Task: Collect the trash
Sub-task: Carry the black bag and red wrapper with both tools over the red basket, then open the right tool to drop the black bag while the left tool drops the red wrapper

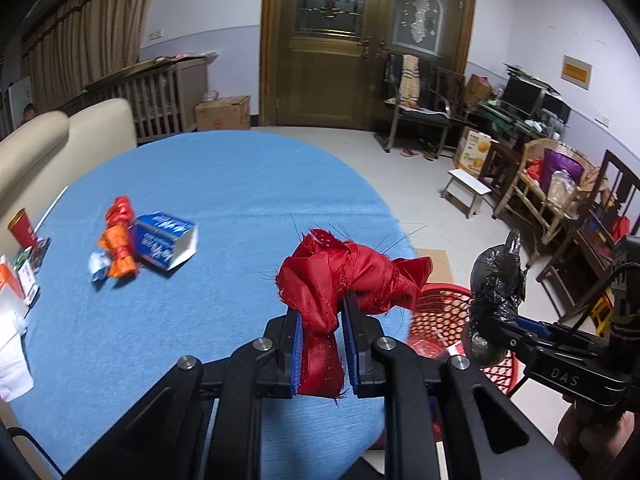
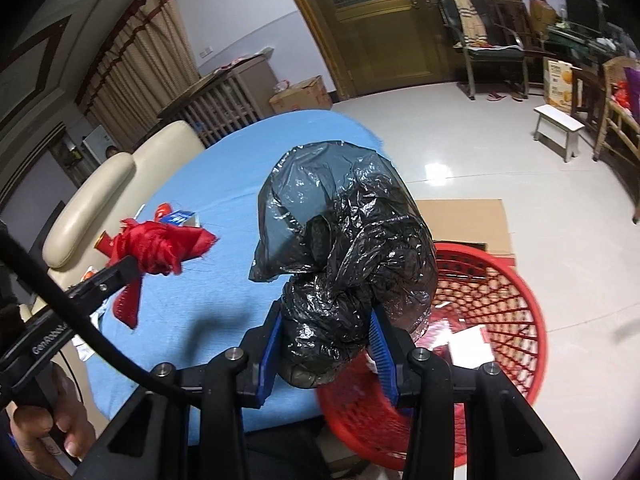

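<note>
My left gripper (image 1: 322,320) is shut on a crumpled red cloth (image 1: 352,276) and holds it above the right edge of the blue table (image 1: 224,184). My right gripper (image 2: 328,336) is shut on a crumpled black plastic bag (image 2: 344,240), held over the rim of a red mesh basket (image 2: 492,292) on the floor. The basket (image 1: 444,320) holds some paper. The left view also shows the right gripper (image 1: 486,322) with the black bag (image 1: 498,276). The right view shows the left gripper (image 2: 134,264) with the red cloth (image 2: 160,246).
On the table's left lie a blue carton (image 1: 164,244), orange and red wrappers (image 1: 118,240), a red cup (image 1: 22,226) and white paper (image 1: 12,344). A cream sofa (image 1: 60,136) stands behind. Flat cardboard (image 2: 468,220) lies beside the basket. Chairs and a stool (image 1: 466,190) stand at right.
</note>
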{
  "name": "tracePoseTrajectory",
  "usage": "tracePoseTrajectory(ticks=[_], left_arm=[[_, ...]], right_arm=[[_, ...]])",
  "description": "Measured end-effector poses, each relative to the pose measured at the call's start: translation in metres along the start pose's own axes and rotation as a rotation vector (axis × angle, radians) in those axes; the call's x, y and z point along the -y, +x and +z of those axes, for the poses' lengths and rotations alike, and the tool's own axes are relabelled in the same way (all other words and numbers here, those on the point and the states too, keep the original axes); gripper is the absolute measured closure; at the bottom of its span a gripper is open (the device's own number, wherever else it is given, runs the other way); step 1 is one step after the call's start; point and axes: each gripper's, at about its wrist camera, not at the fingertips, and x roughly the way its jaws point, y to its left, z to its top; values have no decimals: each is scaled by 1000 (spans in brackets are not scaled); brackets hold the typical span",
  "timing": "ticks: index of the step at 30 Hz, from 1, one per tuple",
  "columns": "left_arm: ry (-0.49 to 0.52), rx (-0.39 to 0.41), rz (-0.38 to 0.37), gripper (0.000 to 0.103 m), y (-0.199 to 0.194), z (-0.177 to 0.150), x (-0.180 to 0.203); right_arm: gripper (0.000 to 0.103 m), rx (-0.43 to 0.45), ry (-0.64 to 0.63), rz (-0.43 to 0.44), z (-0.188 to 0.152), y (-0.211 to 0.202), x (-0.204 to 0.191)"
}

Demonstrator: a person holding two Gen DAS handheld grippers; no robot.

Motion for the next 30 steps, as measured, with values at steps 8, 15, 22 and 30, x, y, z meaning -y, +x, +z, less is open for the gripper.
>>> tracePoseTrajectory(ticks=[8,15,22,30], left_arm=[[82,-3,-87,84,5,4,46],[134,-28,-120,84,14,-1,73],[143,-40,-123,84,19,-1,79],[152,-61,-130,84,28,-1,86]], right_arm=[[59,4,12,-93,4,-20,39],[59,-71,16,-138,-8,-15,65],[59,-158,51,-150,-34,-3,84],[31,-233,129,-174,-46,6,105]])
